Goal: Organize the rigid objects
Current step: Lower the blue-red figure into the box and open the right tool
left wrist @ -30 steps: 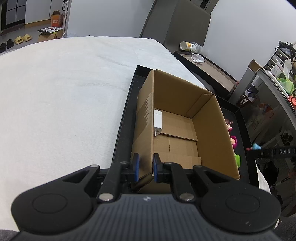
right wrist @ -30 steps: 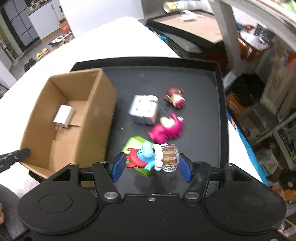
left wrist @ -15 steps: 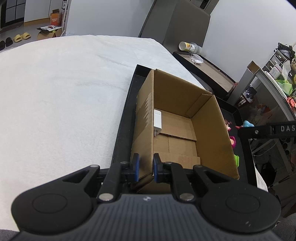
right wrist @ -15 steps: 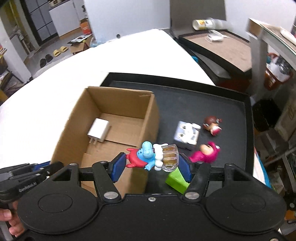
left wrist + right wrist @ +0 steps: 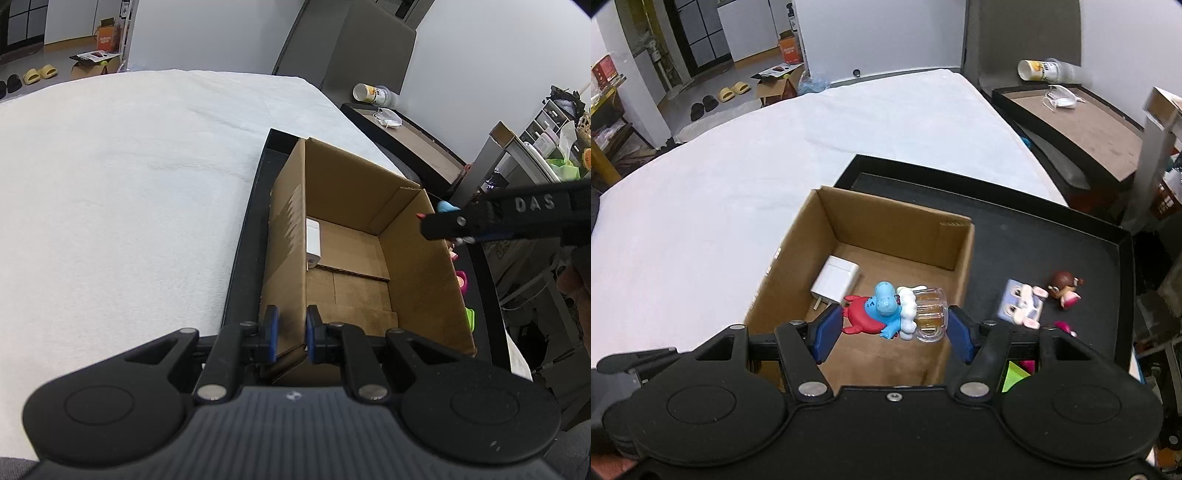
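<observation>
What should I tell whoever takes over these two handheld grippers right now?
Left gripper: shut on the near wall of the open brown cardboard box, steadying it.
Right gripper: shut on the blue and red cartoon figurine with a clear base, held above the box interior.
Done: white plug-in charger lies in the box.
Left: release the figurine into the box, then collect from the black tray the grey bunny-faced block, brown-haired doll, pink toy and green block.
</observation>
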Motion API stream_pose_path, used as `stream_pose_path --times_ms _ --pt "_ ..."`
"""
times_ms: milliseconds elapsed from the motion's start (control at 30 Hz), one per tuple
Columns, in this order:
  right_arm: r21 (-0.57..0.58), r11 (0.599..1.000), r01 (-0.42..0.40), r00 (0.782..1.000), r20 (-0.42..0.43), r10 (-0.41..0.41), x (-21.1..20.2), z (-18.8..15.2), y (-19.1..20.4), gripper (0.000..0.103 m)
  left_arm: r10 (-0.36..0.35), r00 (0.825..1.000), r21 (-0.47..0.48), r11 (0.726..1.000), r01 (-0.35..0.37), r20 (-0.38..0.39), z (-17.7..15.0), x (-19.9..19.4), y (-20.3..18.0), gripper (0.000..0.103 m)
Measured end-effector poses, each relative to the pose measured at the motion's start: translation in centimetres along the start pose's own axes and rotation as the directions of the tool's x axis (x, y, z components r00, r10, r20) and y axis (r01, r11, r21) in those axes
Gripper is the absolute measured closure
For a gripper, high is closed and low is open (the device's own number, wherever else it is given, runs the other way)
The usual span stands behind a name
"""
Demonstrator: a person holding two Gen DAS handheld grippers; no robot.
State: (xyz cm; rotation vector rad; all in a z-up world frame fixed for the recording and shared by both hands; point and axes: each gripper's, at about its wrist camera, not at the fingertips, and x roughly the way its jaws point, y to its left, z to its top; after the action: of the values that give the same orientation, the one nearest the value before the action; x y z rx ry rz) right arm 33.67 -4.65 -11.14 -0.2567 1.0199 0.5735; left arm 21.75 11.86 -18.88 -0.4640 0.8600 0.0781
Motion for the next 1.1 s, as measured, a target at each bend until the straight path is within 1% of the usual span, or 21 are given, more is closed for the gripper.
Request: stream_pose_path --times_ms 67,200,300,467,667,933,1100 --pt "-0.013 1.000 0.007 1.000 0.013 -0.007 0.1 0.3 0.5 0.043 -0.004 1.000 -0.001 1.000 0.004 0.001 0.0 0.0 0.1 0.089" --pt "-0.001 1.000 0.001 0.996 0.091 -0.001 -0.6 1.2 1.1 0.041 -0.010 1.000 -0.005 1.000 0.010 0.000 0.0 0.1 0.2 0.089" --pt "-0.001 1.000 0.012 0.993 0.118 -0.011 -0.9 1.6 1.2 0.039 -0.013 1.000 -0.006 1.000 0.013 0.000 0.0 0.1 0.3 0.089" --pt "0.010 1.000 0.007 0.995 0.101 -0.008 -0.8 1.2 0.5 0.039 -0.014 1.000 -0.009 1.000 0.014 -0.002 0.0 0.1 0.4 0.088" --pt "0.009 1.000 0.022 0.996 0.091 -0.023 -1.4 0.2 -0.5 0.038 -0.014 1.000 -0.004 1.000 0.014 -0.002 0.0 0.1 0.3 0.088" --pt "0.037 0.998 0.049 0.994 0.095 -0.053 -3.0 -1.5 -3.8 0.035 -0.003 1.000 0.001 1.000 0.003 0.000 -0.1 0.0 0.2 0.088" --pt "0.066 0.995 0.071 0.993 0.086 -0.076 -3.4 -2.7 -6.2 0.034 0.012 1.000 0.011 1.000 -0.012 0.000 -0.1 0.0 -0.1 0.088"
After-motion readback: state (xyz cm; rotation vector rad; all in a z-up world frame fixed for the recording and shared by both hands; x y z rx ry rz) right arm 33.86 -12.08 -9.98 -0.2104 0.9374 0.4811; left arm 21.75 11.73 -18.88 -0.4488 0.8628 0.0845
